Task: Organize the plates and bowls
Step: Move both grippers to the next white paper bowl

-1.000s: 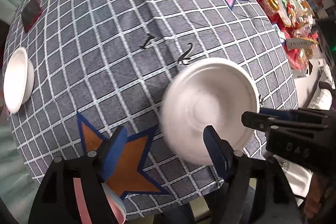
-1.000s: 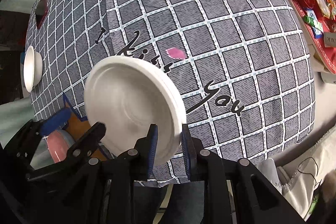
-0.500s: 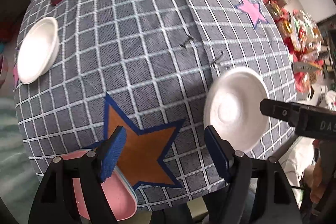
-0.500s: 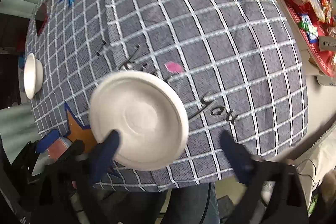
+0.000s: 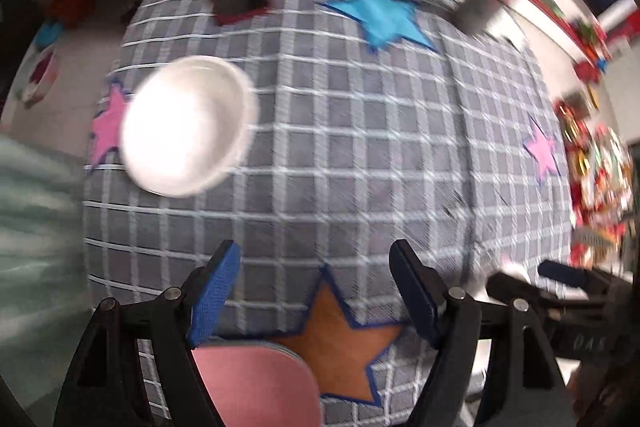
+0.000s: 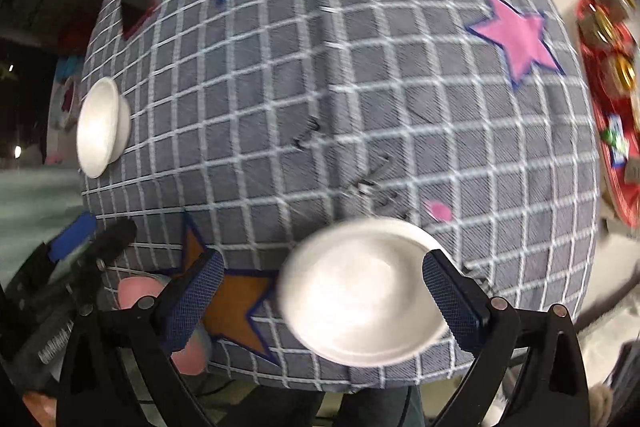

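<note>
Both our tools are spread and empty: the right tool (image 6: 320, 291) hangs over the white plate (image 6: 360, 291), the left tool (image 5: 316, 291) faces the white bowl (image 5: 184, 127). Next we likely gather that bowl.

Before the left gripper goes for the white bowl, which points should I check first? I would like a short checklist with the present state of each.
1. Left gripper open, holding nothing: ok.
2. White bowl upright on the tablecloth: ok.
3. Path to the bowl free of other things: ok.
4. Right gripper open, white plate set down: ok.
5. Bowl sharply seen for aiming: not ok, blurred.
6. Bowl's distance from table edge: cannot tell.
</note>
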